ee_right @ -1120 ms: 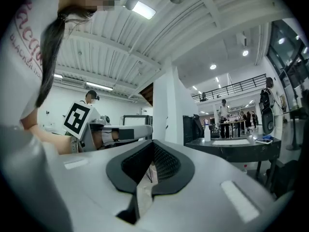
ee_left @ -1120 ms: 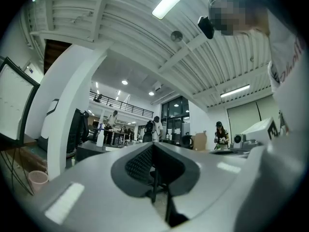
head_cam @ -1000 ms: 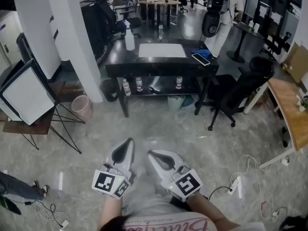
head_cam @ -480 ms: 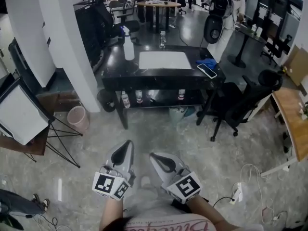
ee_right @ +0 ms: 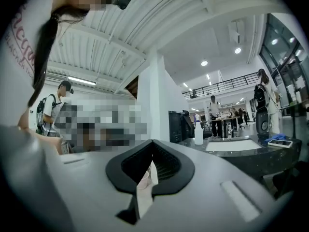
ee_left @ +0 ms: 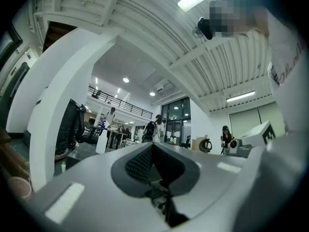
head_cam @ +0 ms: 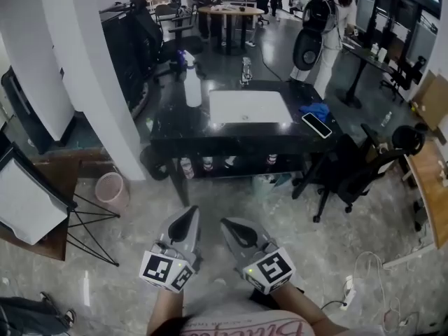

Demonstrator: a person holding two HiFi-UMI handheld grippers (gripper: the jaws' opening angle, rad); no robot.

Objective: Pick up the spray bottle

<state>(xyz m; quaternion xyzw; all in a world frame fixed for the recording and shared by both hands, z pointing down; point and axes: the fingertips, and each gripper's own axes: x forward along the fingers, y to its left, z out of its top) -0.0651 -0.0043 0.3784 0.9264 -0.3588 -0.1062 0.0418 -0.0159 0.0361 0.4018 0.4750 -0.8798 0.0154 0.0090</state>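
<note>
A grey marbled floor runs through an open office with a white pillar at the left, a pink bin by its foot and a black chair at the right. Ahead stands a black table bearing a white mat, a phone and a blue cloth at its right end; small bottles stand on its lower shelf. The spray bottle stands upright on the table's far left part, just beside the mat's left corner. The left gripper and right gripper are held side by side low over the floor, pointing toward the table, well apart from the bottle. Each has its jaws brought together at the tips with nothing between them. In both gripper views the bottle shows small and distant beyond the closed tips.
</note>
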